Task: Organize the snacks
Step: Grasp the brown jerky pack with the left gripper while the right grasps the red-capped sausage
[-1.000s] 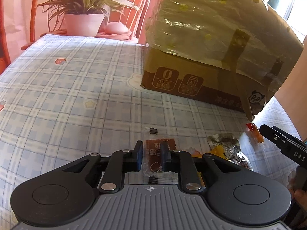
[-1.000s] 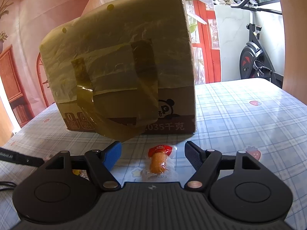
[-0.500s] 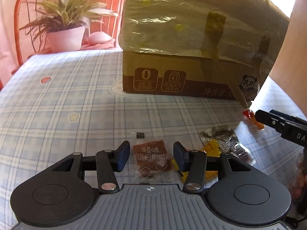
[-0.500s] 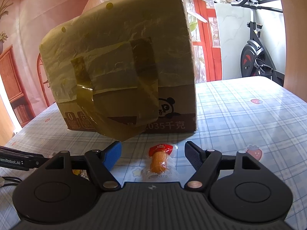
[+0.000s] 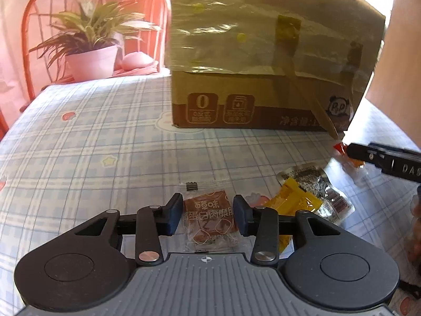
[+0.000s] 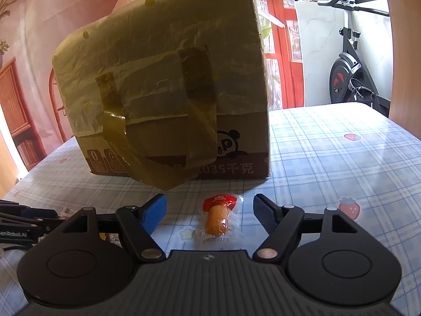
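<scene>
My left gripper (image 5: 208, 217) is open, its fingers on either side of a brown snack packet (image 5: 209, 221) lying on the tablecloth. A yellow packet (image 5: 294, 201) and a silver-black packet (image 5: 313, 177) lie just to its right. My right gripper (image 6: 210, 214) is open around an orange sausage snack with a red top (image 6: 217, 214) lying on the table; it also shows in the left wrist view (image 5: 342, 150) beside the right gripper's finger (image 5: 381, 156). A taped cardboard box (image 6: 168, 92) stands behind the snacks, also in the left wrist view (image 5: 263, 60).
The table has a blue plaid cloth (image 5: 79, 144). A potted plant (image 5: 90, 52) sits on a red chair beyond the far left edge. An exercise bike (image 6: 352, 71) stands off the table's right side. The left gripper's body (image 6: 21, 226) shows at the right wrist view's left edge.
The left gripper's jaws opened from nearly shut on the brown packet to open around it, and it swung so the box sits more central. The right gripper barely moved.
</scene>
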{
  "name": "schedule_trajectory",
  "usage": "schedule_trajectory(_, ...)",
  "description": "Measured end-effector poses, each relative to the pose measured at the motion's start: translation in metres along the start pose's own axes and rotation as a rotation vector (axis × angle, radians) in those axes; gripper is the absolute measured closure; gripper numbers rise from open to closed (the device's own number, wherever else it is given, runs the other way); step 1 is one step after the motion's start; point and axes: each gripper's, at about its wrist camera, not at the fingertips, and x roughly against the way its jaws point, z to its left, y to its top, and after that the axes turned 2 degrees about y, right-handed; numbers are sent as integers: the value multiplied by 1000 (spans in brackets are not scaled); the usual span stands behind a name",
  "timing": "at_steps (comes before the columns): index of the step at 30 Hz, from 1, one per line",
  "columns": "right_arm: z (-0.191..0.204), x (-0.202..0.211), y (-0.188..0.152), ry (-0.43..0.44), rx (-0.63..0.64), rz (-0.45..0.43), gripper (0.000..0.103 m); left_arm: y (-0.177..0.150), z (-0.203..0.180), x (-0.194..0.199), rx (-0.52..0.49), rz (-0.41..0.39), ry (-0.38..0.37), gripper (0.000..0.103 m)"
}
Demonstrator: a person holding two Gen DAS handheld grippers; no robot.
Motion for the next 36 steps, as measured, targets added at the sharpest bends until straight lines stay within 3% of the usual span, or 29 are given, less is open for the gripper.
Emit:
schedule_trajectory(9, 2, -13, 0, -38, 6, 65, 43, 5, 10, 12, 52, -62, -13, 59)
schedule_trajectory(20, 4, -24, 3, -68, 26, 107, 46, 8, 14, 25, 98, -99, -54, 59)
schedule_trajectory(24, 9, -24, 1, -93, 51, 107, 65, 5, 15, 28, 109, -100, -66, 59)
schedule_trajectory(36, 15, -14, -3, -95, 69, 66, 73, 5, 20, 36, 140, -125, -77, 59)
